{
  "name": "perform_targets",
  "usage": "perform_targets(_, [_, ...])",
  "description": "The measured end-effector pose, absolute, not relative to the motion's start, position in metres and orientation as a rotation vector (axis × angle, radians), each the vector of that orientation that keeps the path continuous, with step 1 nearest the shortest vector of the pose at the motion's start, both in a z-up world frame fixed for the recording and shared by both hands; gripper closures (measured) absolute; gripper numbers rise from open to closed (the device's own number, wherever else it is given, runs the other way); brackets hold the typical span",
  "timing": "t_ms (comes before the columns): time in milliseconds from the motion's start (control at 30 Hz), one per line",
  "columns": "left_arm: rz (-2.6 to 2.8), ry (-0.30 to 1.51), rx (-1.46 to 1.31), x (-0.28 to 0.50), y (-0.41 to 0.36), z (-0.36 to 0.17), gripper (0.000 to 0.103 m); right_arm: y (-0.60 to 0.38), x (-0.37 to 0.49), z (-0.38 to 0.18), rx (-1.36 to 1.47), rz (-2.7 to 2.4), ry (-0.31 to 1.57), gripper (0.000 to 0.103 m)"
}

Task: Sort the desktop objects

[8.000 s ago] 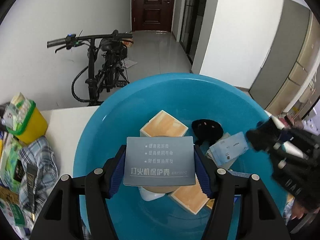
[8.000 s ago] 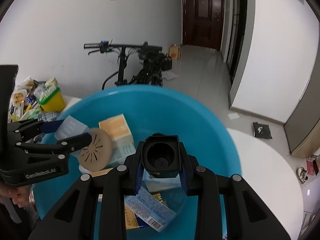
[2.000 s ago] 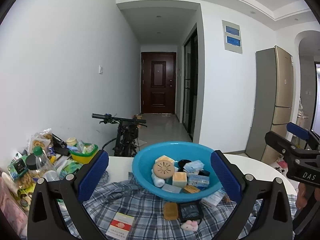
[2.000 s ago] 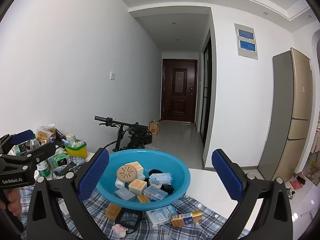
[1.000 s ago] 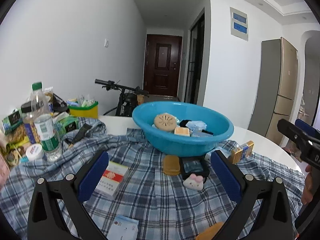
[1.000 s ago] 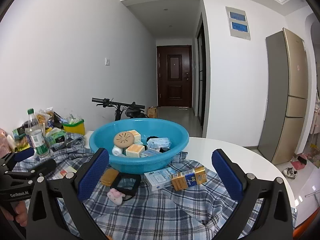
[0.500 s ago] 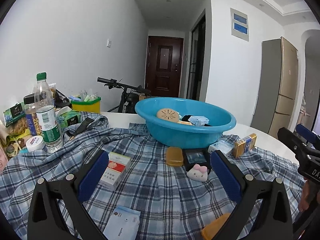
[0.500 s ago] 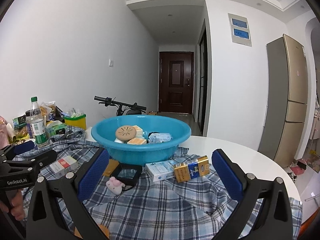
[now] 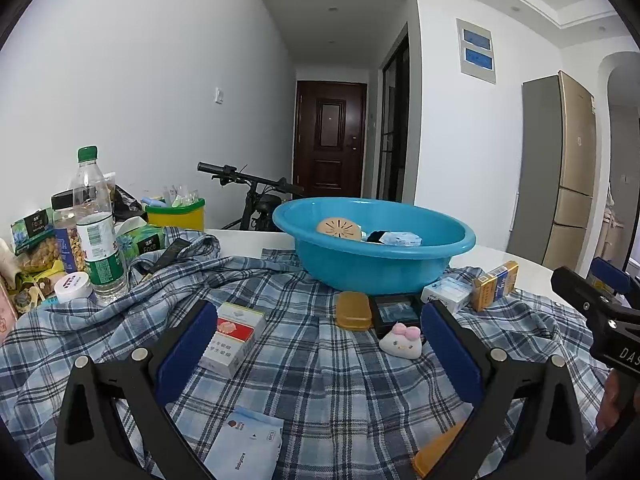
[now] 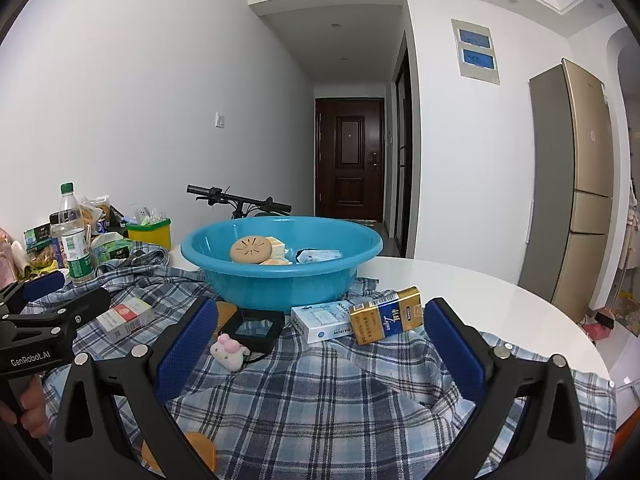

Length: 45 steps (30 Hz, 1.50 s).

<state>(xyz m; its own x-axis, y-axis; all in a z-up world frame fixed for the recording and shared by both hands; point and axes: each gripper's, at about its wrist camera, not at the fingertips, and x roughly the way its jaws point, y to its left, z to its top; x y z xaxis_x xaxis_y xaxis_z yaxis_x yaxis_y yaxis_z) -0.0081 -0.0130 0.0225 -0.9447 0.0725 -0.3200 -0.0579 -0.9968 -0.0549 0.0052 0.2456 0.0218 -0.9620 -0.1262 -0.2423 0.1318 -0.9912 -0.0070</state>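
Both tools have dropped from above the blue basin point(image 9: 376, 256) to worktop level, pads wide apart and empty. Lower left in the left view, the red-and-white pack point(image 9: 234, 338) lies just beside the left tool point(image 9: 316, 356), its long axis running away.

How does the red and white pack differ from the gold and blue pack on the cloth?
The red and white pack lies flat, left of the basin; the gold and blue pack stands on its long edge, right of it, against a white box. Both are small cartons on the plaid cloth.
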Motion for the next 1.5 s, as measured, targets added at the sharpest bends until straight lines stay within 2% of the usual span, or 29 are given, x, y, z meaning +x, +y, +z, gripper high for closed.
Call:
perform_targets(733, [3.051, -0.003, -0.450, -0.004, -0.006, 0.013, 0.000, 0.247, -0.009, 0.004, 0.485, -3.022, 0.034, 0.001])
perform_targets(1500, [3.038, 0.000, -0.447, -0.003, -0.004, 0.014, 0.000, 0.250, -0.006, 0.005, 0.465, -3.043, 0.019, 0.001])
